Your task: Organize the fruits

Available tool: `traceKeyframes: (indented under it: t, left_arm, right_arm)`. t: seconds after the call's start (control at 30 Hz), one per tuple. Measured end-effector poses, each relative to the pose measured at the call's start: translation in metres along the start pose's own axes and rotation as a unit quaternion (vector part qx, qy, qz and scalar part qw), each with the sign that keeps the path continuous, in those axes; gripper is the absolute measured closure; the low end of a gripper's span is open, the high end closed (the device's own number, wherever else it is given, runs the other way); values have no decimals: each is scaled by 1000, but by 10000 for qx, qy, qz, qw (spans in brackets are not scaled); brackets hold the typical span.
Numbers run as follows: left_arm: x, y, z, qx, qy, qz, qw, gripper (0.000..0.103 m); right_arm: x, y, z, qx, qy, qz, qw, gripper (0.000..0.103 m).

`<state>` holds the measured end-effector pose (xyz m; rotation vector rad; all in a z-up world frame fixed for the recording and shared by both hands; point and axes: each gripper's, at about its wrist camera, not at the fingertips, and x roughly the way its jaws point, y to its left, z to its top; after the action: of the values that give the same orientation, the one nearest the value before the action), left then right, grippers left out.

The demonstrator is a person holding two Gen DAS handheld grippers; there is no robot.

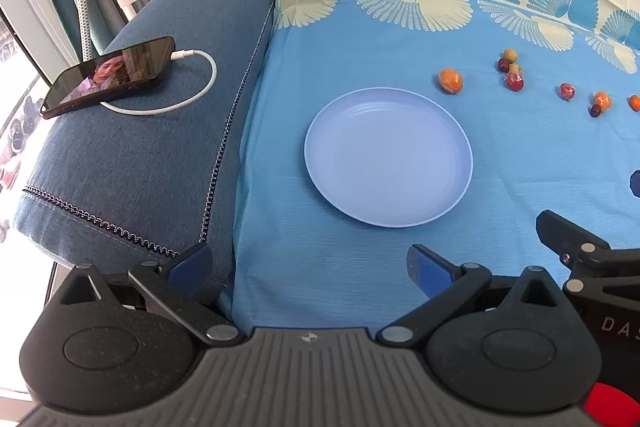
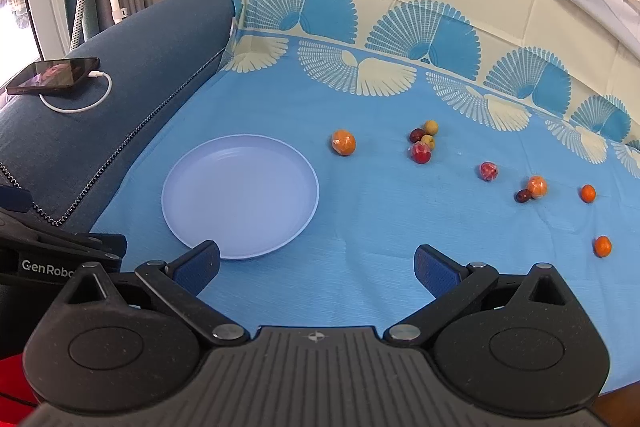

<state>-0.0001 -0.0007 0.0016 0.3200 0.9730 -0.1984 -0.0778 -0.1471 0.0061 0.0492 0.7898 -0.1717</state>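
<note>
Both tongs, left (image 1: pixel 308 267) and right (image 2: pixel 316 265), stand apart and empty. The plate (image 2: pixel 192 171) is bare; the fruits lie scattered at its 2 o'clock, the wrapped orange (image 2: pixel 343 142) nearest. Risk: round fruits may roll on the soft cloth (image 2: pixel 360 227) when nudged, or slip from the closing tongs.

A round pale plastic plate (image 2: pixel 240 195) sits on the blue patterned cloth (image 2: pixel 360 267). Small round fruits (image 2: pixel 420 147) lie on the cloth to its right and behind. A dark flat phone (image 1: pixel 108 75) rests on the blue sofa arm (image 1: pixel 140 167), left of the plate.
</note>
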Motion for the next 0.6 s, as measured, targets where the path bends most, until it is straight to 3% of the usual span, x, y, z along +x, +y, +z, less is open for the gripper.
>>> traceKeyframes:
  t: [0.6]
  left_arm:
    - [0,1,-1,2,22,-18,10000,0]
  right_arm:
    - [2,0,7,29,82,5,10000,1]
